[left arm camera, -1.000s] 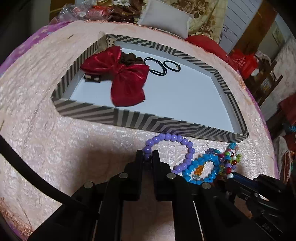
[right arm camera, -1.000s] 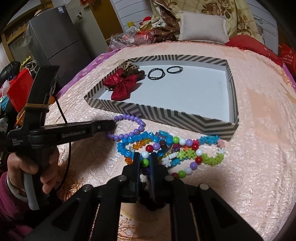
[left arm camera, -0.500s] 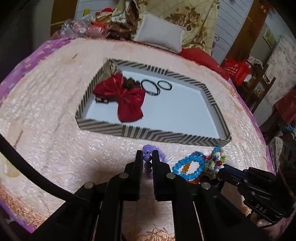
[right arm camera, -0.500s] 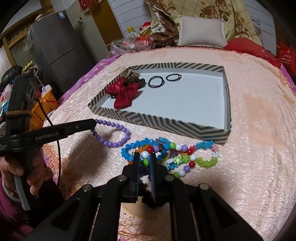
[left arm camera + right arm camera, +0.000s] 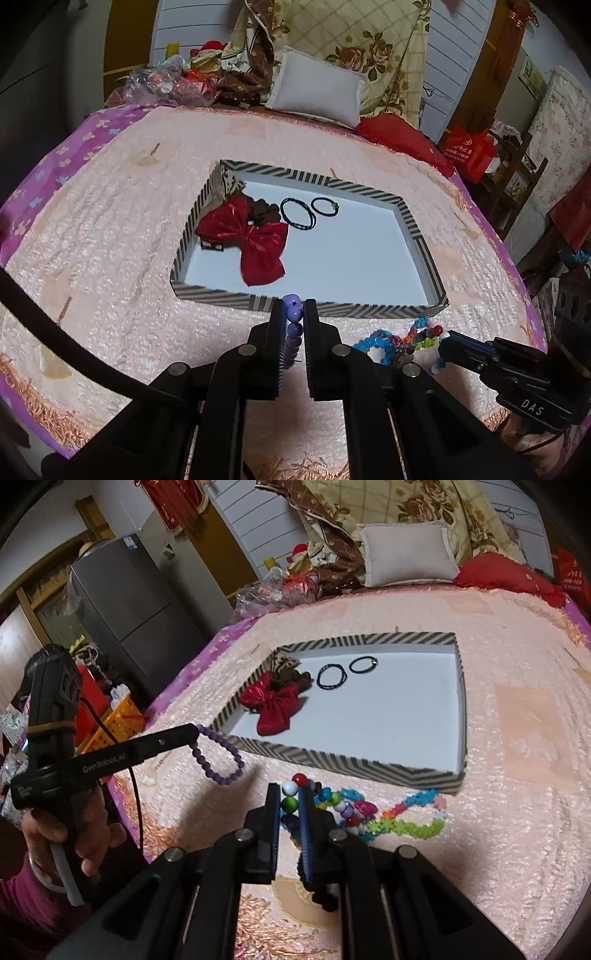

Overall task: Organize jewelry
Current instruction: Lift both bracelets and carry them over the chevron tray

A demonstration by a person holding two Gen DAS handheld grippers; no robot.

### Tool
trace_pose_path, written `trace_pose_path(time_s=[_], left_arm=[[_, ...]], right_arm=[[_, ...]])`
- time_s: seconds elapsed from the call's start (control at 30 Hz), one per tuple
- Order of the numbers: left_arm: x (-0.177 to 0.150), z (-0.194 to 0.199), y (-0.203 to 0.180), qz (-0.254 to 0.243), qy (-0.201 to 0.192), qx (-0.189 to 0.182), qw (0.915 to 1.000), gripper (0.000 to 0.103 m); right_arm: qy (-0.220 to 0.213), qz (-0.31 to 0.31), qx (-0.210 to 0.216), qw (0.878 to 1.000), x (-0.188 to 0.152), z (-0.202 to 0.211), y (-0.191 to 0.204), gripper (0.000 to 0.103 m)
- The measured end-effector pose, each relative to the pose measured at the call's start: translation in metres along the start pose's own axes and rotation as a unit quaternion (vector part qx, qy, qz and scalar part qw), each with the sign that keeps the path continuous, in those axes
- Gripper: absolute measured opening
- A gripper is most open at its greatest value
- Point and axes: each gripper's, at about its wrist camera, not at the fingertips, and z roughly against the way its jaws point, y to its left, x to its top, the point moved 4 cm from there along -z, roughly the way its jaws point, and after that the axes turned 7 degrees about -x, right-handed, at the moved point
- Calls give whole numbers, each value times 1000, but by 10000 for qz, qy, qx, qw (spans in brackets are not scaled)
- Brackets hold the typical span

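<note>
My left gripper (image 5: 294, 307) is shut on a purple bead bracelet (image 5: 294, 334), which hangs in a loop (image 5: 221, 764) above the pink bedspread, just short of the striped box (image 5: 351, 309). My right gripper (image 5: 290, 791) is shut on a multicoloured bead bracelet (image 5: 289, 805); its far end trails among the other bead strings (image 5: 406, 826) lying in front of the box. Inside the box lie a red bow (image 5: 260, 243), a brown scrunchie (image 5: 263, 213) and two black hair ties (image 5: 297, 214).
A white pillow (image 5: 314, 90), a red cushion (image 5: 402, 138) and bags sit at the far end of the bed. A grey fridge (image 5: 122, 602) and an orange basket (image 5: 120, 718) stand beyond the bed's left edge. A hand (image 5: 70, 834) holds the left gripper.
Both grippers have risen. The purple bracelet has come off the bedspread and now hangs from the left gripper. The right gripper has lifted one end of the multicoloured bracelet.
</note>
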Motion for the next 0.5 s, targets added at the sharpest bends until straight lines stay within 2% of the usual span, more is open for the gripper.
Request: trace_pose_path(time_s=[0.5], left_arm=[[20, -2, -21, -176, -77, -37, 9998, 7]], right_arm=[[-201, -200, 50, 9996, 17, 16, -10, 10]])
